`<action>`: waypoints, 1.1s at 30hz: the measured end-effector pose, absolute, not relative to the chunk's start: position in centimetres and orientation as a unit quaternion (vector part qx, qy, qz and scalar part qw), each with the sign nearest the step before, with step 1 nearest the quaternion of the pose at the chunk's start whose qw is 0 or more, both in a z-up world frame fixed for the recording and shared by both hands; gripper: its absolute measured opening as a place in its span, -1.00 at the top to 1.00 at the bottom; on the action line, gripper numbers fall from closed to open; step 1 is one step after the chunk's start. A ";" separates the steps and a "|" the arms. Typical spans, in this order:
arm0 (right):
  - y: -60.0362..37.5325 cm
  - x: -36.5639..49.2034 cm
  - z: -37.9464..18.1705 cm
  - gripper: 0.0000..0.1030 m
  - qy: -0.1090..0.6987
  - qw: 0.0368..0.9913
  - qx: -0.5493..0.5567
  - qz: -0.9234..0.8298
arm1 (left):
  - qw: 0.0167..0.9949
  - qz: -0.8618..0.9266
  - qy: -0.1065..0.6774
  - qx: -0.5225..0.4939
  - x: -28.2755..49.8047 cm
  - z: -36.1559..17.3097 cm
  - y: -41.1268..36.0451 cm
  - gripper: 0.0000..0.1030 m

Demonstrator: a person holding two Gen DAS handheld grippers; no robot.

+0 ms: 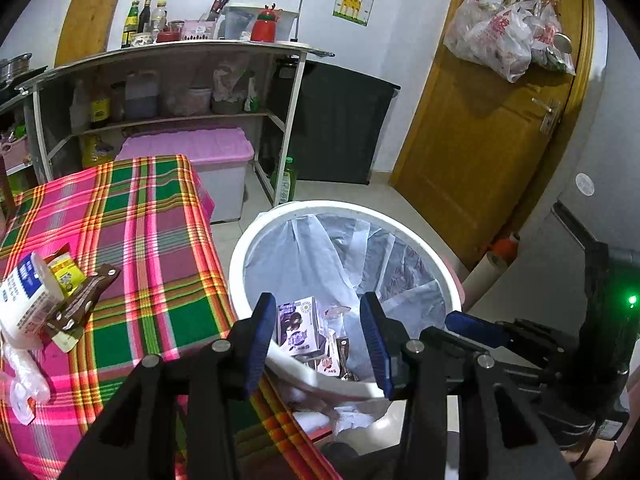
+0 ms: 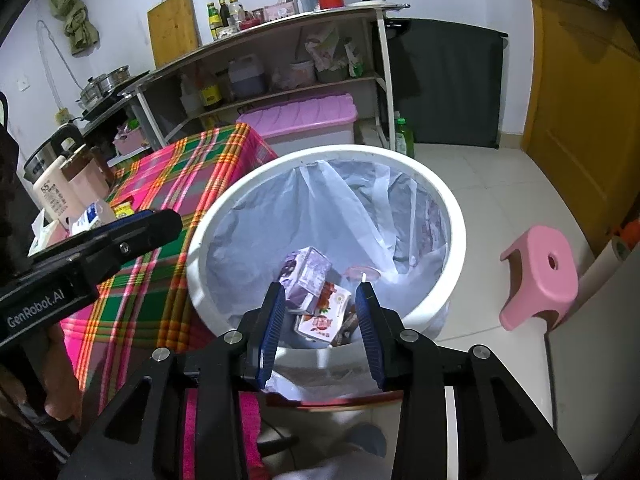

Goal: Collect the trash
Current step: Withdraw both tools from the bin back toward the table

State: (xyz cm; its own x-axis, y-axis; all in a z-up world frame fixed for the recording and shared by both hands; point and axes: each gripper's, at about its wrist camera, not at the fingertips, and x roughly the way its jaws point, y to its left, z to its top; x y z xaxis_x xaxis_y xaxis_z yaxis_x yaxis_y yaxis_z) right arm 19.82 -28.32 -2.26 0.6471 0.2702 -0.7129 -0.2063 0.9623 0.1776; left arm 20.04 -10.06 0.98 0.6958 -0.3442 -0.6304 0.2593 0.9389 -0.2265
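Note:
A white trash bin [image 1: 240, 256] [image 2: 456, 232] with a clear liner stands beside the plaid-covered table [image 1: 152, 240]. A purple carton [image 1: 298, 328] [image 2: 308, 276], a red-and-white carton [image 2: 326, 318] and small wrappers lie in it. My left gripper [image 1: 318, 304] hangs open over the bin's near rim, with nothing between its blue pads. Over the bin's inside, my right gripper [image 2: 320, 290] is open and holds nothing. At the table's left edge lie a white carton [image 1: 24, 296], a yellow packet [image 1: 66, 274], a brown wrapper [image 1: 86, 300] and clear plastic [image 1: 24, 380].
A pink stool [image 2: 540, 276] stands on the tiled floor right of the bin. Behind the table are a cluttered shelf unit [image 1: 168, 80] and a pink-lidded box [image 1: 192, 148]. A wooden door [image 1: 480, 140] hung with bags is at the right. Bottles [image 2: 56, 196] crowd the table's far-left corner.

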 end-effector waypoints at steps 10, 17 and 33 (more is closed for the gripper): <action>-26.5 17.4 -0.5 0.26 0.379 0.911 0.031 0.158 | 0.929 -0.138 0.338 -0.061 16.9 1.9 -7.9 0.11; -24.9 15.4 0.3 0.26 0.370 0.910 0.023 0.182 | 0.934 -0.111 0.334 -0.061 14.6 2.0 -6.0 0.12; -21.1 12.0 1.3 0.26 0.358 0.905 -0.001 0.230 | 0.939 -0.063 0.329 -0.076 10.0 1.4 -2.2 0.12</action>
State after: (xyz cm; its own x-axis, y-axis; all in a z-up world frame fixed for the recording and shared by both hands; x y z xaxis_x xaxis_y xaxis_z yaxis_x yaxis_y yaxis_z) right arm 12.02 -21.11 1.31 0.6379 0.4157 -0.6483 -0.4170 0.8942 0.1630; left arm 9.96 -2.21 1.38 0.7754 -0.1693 -0.6084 0.0691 0.9803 -0.1848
